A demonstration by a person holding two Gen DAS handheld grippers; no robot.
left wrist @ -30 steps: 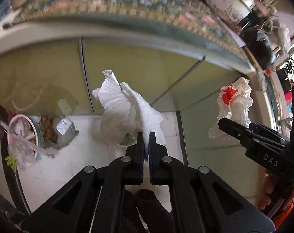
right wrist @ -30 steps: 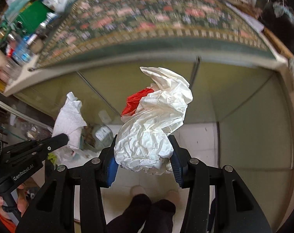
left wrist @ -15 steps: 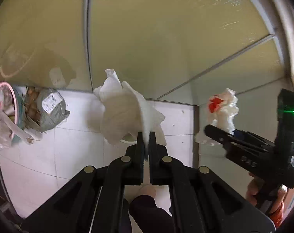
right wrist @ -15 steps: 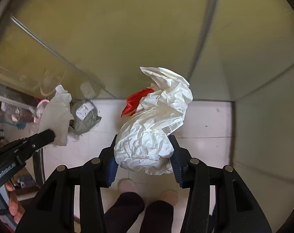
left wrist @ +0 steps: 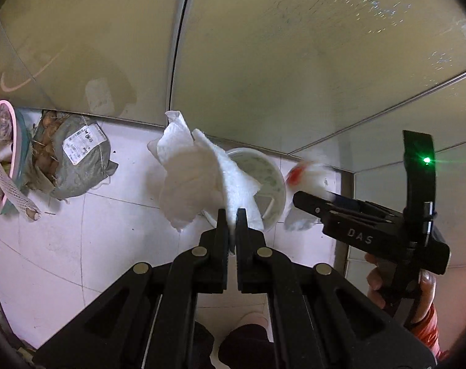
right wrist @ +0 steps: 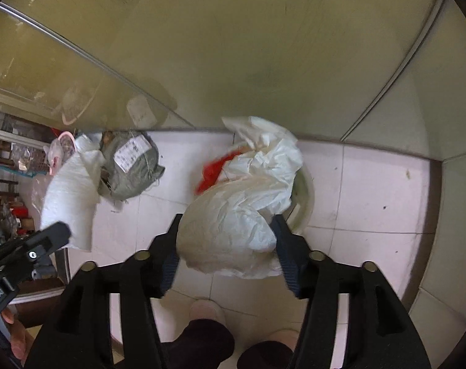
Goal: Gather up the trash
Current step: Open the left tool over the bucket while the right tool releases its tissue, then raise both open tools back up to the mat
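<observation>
Only the left view shows the white bin's (left wrist: 274,184) round mouth. Left gripper (left wrist: 232,220) pinches soft tissue (left wrist: 196,178); right gripper (right wrist: 226,233), jaws wide, clamps crinkled bag (right wrist: 242,203) at 12 o'clock.

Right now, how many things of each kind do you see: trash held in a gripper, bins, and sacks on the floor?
Held trash: 2, tissue in the left gripper, bag in the right gripper
Bins: 1, bin
Sacks: 1, sack
Total: 4
</observation>
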